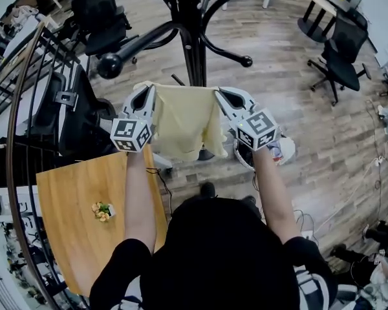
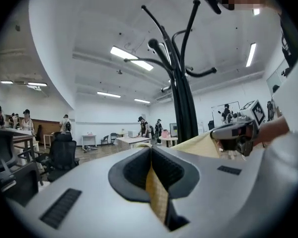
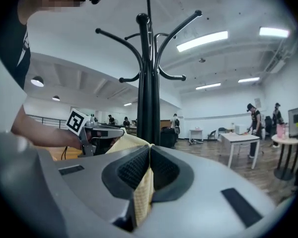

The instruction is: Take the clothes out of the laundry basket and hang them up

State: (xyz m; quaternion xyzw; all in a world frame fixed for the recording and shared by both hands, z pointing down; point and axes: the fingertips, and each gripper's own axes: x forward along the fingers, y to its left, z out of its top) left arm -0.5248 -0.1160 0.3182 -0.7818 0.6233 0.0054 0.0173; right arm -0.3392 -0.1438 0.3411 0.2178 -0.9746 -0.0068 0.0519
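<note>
A pale yellow cloth (image 1: 183,123) hangs stretched between my two grippers, held up in front of the black coat stand (image 1: 192,31). My left gripper (image 1: 147,90) is shut on the cloth's left top corner, and the yellow fabric (image 2: 156,192) shows pinched between its jaws. My right gripper (image 1: 221,95) is shut on the right top corner, with the fabric (image 3: 143,195) clamped between its pads. The coat stand (image 3: 149,83) rises straight ahead of both grippers, its curved hooks (image 2: 154,44) above them. No laundry basket shows clearly in any view.
A wooden table (image 1: 77,218) with a small flower pot (image 1: 102,210) stands at my lower left. Black office chairs (image 1: 339,53) sit around on the wood floor. A black railing (image 1: 19,102) curves along the left. People stand at tables (image 3: 241,138) in the far room.
</note>
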